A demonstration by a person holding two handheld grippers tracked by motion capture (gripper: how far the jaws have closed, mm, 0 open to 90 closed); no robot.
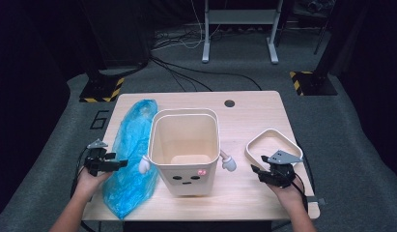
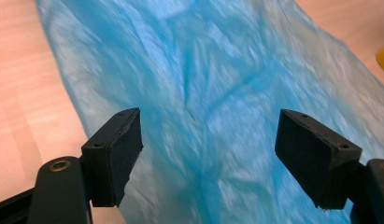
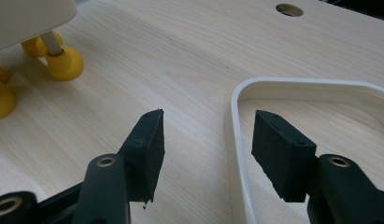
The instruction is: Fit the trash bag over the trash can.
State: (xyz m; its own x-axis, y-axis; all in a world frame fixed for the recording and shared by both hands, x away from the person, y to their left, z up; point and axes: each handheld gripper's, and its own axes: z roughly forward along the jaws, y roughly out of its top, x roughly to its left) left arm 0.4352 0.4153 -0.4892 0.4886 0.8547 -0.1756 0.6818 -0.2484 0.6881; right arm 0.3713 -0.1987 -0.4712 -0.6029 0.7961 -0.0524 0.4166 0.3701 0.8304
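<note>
A cream bin [image 1: 186, 150] with a drawn face and small arms stands upright in the middle of the table. A crumpled blue plastic bag [image 1: 131, 154] lies flat to its left. My left gripper [image 1: 118, 164] hovers at the bag's left edge, open; in the left gripper view the bag [image 2: 203, 84] spreads under the wide-apart jaws of this gripper [image 2: 208, 149]. A white bin rim ring [image 1: 273, 145] lies to the bin's right. My right gripper [image 1: 258, 170] is open at its near-left corner, and the ring's edge [image 3: 236, 140] runs between the jaws of this gripper [image 3: 208, 144].
The bin's yellow feet [image 3: 63, 60] show at the left of the right gripper view. A cable hole [image 1: 229, 103] sits near the table's far edge. Bare wood [image 1: 244, 193] lies in front of the bin. Stands and cables are on the floor beyond.
</note>
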